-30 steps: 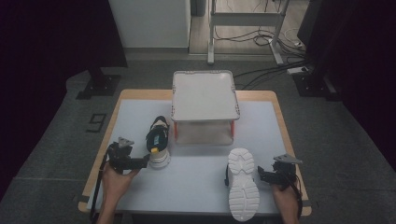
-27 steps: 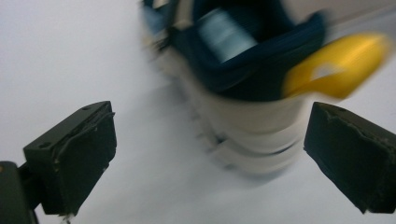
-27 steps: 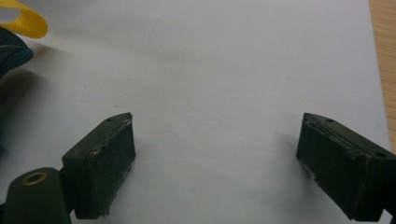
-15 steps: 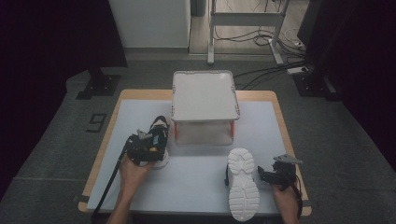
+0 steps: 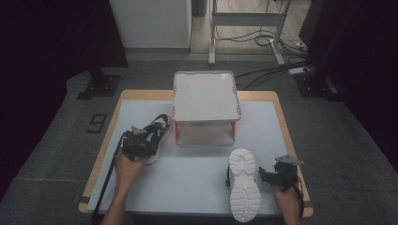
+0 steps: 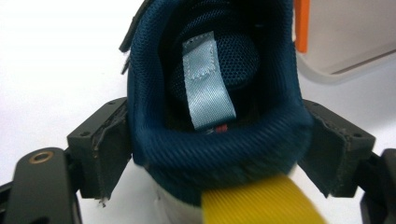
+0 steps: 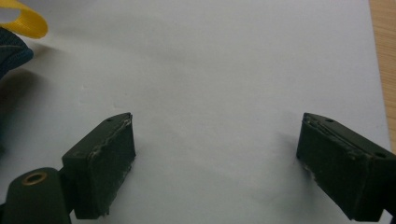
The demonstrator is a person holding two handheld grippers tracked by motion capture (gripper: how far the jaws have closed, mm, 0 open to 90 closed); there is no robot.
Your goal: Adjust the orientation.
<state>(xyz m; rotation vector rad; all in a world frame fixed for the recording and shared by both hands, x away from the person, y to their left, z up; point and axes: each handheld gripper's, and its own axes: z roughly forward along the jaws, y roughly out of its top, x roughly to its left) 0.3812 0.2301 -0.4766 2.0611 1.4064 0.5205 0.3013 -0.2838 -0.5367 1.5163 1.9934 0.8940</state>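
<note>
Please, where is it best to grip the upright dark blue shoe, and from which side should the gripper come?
Probably at the padded heel collar, coming from behind the heel. The dark blue shoe stands upright, its opening facing up, so the narrow heel fits between the jaws. The left gripper already straddles it there, its jaws just closing, one pad on each side.

The left gripper [image 5: 141,144] is sitting at nine o'clock, its jaws just closing around a shoe heel. The right gripper [image 5: 268,176] is resting at four o'clock, jaws spread wide with nothing between.
</note>
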